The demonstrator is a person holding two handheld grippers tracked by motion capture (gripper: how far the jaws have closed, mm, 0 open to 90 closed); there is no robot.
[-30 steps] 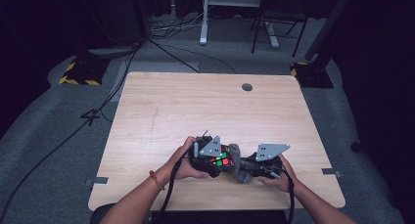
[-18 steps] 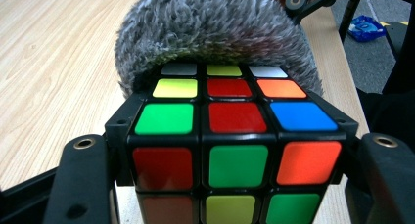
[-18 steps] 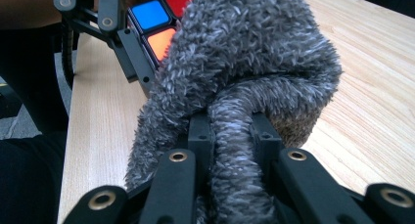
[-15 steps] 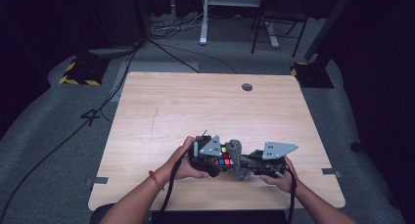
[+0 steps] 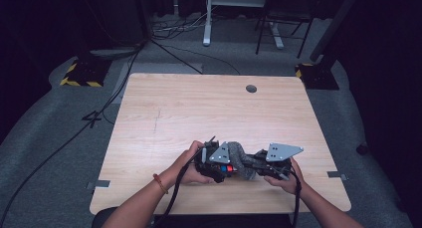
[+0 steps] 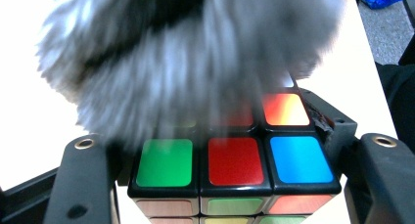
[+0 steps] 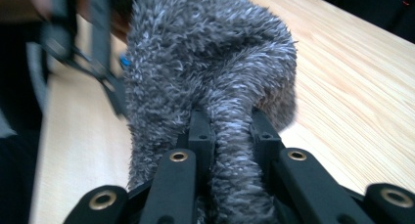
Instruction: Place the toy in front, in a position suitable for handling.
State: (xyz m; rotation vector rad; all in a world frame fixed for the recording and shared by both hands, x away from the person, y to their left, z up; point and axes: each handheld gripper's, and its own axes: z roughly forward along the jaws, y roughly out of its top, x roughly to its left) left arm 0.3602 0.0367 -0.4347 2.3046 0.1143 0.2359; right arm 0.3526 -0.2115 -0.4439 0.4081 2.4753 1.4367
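A Rubik's cube (image 6: 235,160) sits between the two black jaws of my left gripper (image 6: 230,185), which is shut on its sides; green, red and blue stickers face the camera. A grey fluffy cloth (image 6: 186,53) lies blurred over the cube's far rows. In the right gripper view, my right gripper (image 7: 230,131) is shut on a fold of that cloth (image 7: 205,62). From above, both grippers meet near the table's front edge: left gripper (image 5: 219,164), cube (image 5: 227,168), cloth (image 5: 240,157), right gripper (image 5: 255,163). The cloth hides most of the cube.
The wooden table (image 5: 199,113) has a round cable hole (image 5: 251,88) at the back. Cables (image 5: 74,133) run over the grey floor on the left. A desk leg (image 5: 206,19) and a chair (image 5: 278,24) stand beyond the table.
The cloth has slid further over the cube, so less of its coloured face shows from above. Both hands have stayed in place.
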